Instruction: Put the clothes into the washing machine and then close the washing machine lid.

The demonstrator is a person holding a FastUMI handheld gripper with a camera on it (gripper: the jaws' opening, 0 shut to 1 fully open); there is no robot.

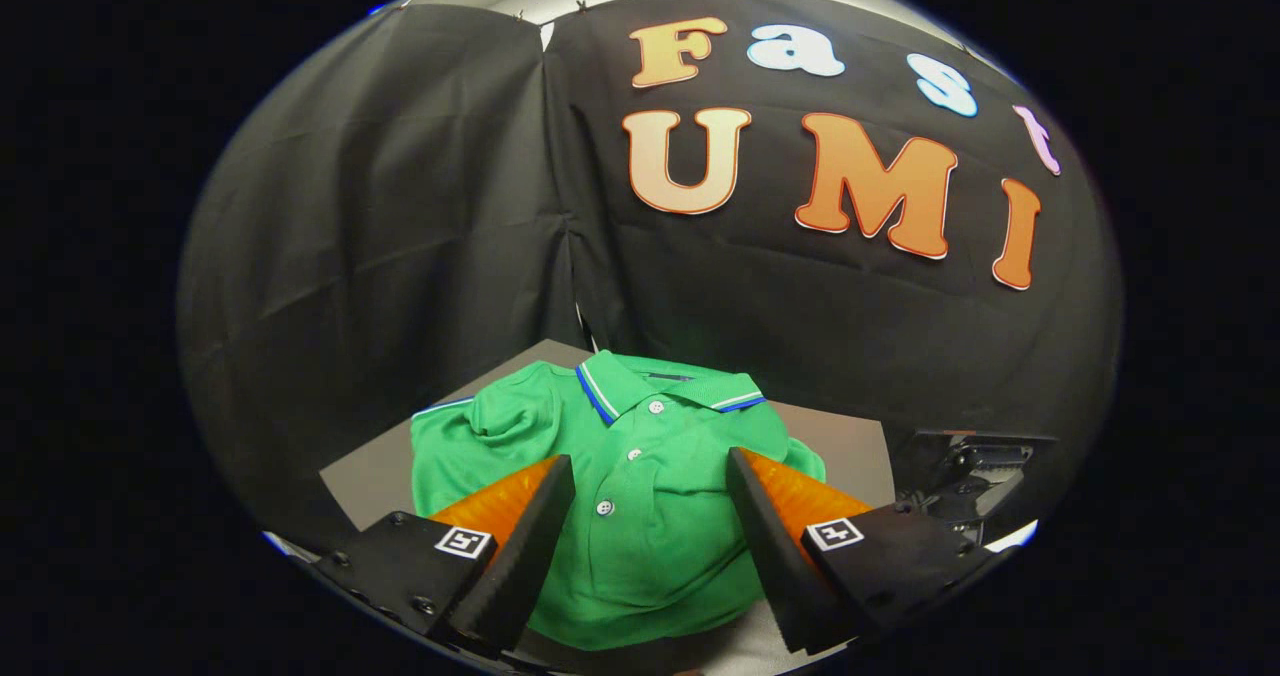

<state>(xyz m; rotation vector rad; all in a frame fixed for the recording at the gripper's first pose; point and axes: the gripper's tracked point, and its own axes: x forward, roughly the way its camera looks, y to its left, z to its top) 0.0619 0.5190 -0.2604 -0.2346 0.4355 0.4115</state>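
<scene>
Grey counter (pixel 365 476) against black cloth wall, green polo shirt (pixel 640 516) crumpled on it. Gripper (pixel 650 476) jaws wide apart, straddling shirt, not pinching. Looks like pickup step; next up, probably lower and clamp fabric.

surface: grey table (pixel 850 456) | on it: crumpled green polo shirt (pixel 640 516), front up

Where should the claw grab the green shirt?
Probably the bunched fold of the green polo shirt near its button placket, coming straight down from above. It lies crumpled on the grey surface, so raised folds give something to pinch. The claw hangs open over it.
</scene>
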